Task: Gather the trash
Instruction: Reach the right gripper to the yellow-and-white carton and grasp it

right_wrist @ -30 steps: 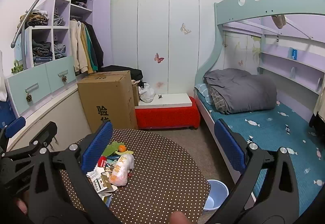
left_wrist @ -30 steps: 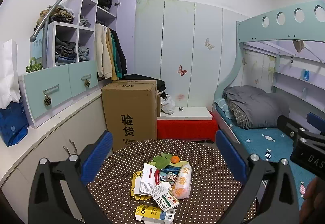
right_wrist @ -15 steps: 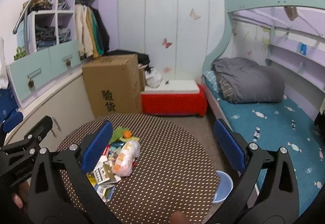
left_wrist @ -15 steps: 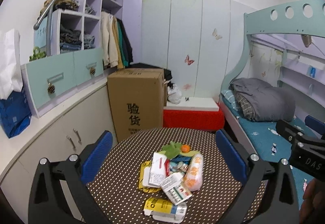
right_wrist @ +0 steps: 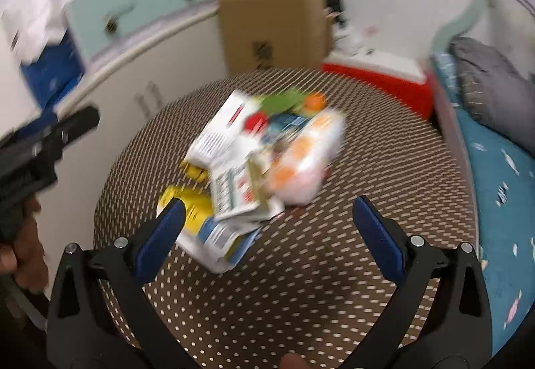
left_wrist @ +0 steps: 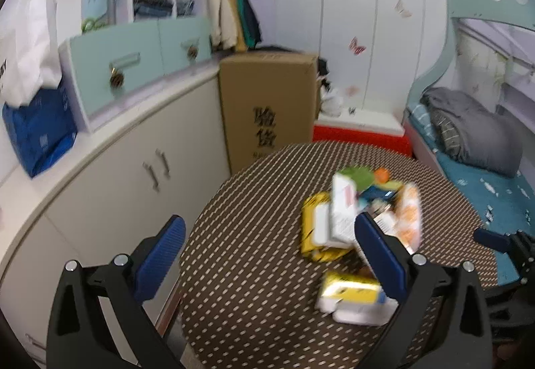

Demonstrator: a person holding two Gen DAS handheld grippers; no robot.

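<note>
Yellow-and-white carton (right_wrist: 214, 232) lies nearest the tongs, at the near edge of the trash pile (right_wrist: 260, 155) in mid-frame on the brown dotted round table (right_wrist: 367, 268); blur hides labels. In the right wrist view it sits just ahead of the right gripper (right_wrist: 264, 232), toward its left finger, long axis running lower right to upper left. Right gripper spread wide, empty. Left gripper (left_wrist: 267, 255) also wide open, empty; pile lies off to its right past the right finger. Right is judged nearer, better lined up for the carton
</note>
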